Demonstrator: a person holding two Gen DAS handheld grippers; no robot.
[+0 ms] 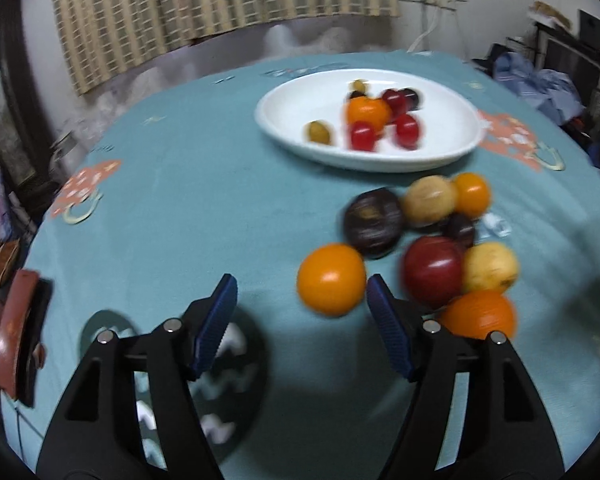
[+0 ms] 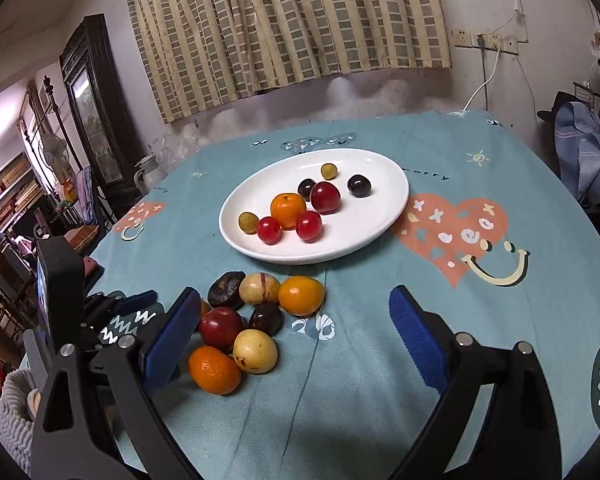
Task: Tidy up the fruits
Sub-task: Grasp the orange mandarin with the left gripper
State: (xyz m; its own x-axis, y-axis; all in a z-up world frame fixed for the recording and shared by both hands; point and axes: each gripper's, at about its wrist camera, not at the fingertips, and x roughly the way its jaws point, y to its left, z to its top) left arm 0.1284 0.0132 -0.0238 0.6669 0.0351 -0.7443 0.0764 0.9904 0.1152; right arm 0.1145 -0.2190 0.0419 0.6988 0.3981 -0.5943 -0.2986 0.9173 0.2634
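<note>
Your left tongs (image 1: 302, 312) stand parted with nothing between the pads; an orange (image 1: 331, 279) lies on the cloth (image 1: 204, 208) just ahead, nearer the right pad (image 1: 388, 328). Your right tongs (image 2: 292, 328) gape wide and empty over bare cloth, and the loose fruit pile (image 2: 252, 320) sits by their left pad (image 2: 172, 336). Beyond the pile, the white plate (image 2: 384, 216) holds a small orange, red, dark and green fruits. Right of the pile and plate you have open cloth. The table's far edge runs along the wall under the curtain (image 2: 284, 24); its left edge drops toward clutter.
</note>
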